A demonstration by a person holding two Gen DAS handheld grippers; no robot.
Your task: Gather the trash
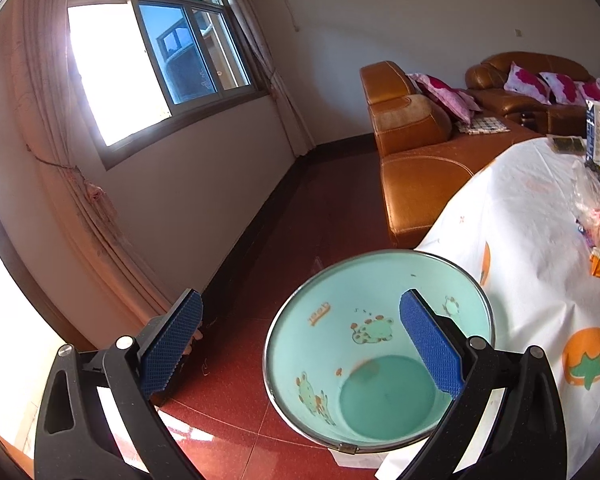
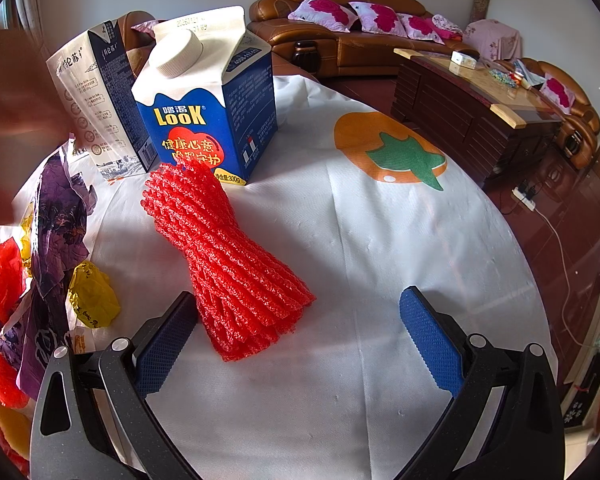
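Right claw (image 2: pixel 298 340) spread wide, empty, low over the tabletop (image 2: pixel 380 280); the red net (image 2: pixel 228 256) lies partly between its pads, lined up for a pinch. Beyond it, a blue carton (image 2: pixel 212 108) and white carton (image 2: pixel 96 104) stand toward the far edge. Left claw (image 1: pixel 300 344) also wide, empty, above the bin (image 1: pixel 380 356), which sits on the floor beside the tabletop edge, likely to catch drops.
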